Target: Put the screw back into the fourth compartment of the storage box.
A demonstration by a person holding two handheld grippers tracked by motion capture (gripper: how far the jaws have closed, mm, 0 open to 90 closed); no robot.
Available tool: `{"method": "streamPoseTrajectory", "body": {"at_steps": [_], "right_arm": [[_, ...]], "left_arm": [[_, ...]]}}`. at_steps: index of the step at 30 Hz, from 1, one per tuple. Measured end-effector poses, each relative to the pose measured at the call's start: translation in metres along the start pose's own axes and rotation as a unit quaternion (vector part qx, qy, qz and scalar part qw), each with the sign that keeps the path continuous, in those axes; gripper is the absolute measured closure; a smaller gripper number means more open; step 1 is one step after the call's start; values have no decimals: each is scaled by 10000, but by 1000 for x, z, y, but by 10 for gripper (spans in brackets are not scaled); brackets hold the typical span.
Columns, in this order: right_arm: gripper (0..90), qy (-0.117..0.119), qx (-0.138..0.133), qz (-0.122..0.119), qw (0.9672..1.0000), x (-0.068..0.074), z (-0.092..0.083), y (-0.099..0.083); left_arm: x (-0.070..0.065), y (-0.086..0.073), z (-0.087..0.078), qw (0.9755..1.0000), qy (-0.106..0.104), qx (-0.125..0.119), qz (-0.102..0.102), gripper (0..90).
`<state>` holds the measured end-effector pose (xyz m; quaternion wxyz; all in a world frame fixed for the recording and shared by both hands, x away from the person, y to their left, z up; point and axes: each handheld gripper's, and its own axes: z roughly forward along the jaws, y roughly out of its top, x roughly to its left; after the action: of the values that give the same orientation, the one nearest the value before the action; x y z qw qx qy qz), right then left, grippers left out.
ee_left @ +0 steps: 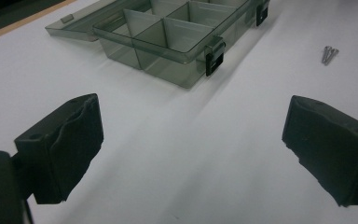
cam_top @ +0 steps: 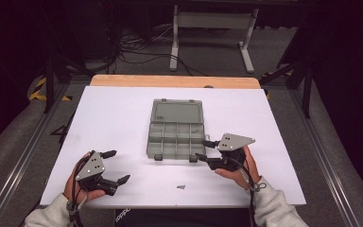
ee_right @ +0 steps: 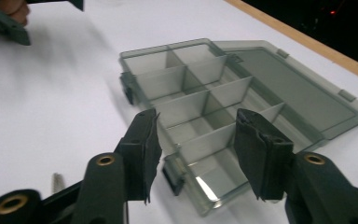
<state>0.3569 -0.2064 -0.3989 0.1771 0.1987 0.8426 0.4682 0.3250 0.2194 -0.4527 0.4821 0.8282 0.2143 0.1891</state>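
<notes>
Right tongs [cam_top: 203,150] half-open, empty, level beside the open organiser box [cam_top: 176,135]; left tongs [cam_top: 116,166] wide, empty.

A smoky grey translucent plastic compartment box [cam_top: 176,137] lies open at the middle of the table, its flat lid folded back toward the far edge, two black latches facing the near edge.

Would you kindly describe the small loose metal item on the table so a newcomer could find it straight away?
Start at the white table and find the open smoky-grey compartment box in its middle. Come toward the near edge from the box's front latches, between the two hands: the screws lie there, a tiny silvery pair, the only loose items on the bare white surface.
</notes>
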Motion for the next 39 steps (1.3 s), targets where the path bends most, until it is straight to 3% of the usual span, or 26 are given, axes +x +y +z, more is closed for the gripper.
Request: {"method": "streamPoseTrajectory", "body": {"at_steps": [10,14,18,22,29,39], "right_arm": [[283,311,246,-90,9992,29,8,-4],[275,661,498,-181,9964,42,20,-10],[277,830,622,-187,9944,49,31,-13],[375,1070,772,-225,9910,53,44,-18],[510,1171,884,-252,9889,52,52,-21],[572,1231,991,-366,9868,53,54,-23]], "left_arm": [[0,0,1,10000,15,14,-6,45],[-1,0,1,10000,24,17,-10,42],[-1,0,1,10000,33,17,-2,39],[-1,0,1,10000,31,34,6,40],[-1,0,2,10000,23,47,5,42],[-1,0,2,10000,-3,61,9,44]]}}
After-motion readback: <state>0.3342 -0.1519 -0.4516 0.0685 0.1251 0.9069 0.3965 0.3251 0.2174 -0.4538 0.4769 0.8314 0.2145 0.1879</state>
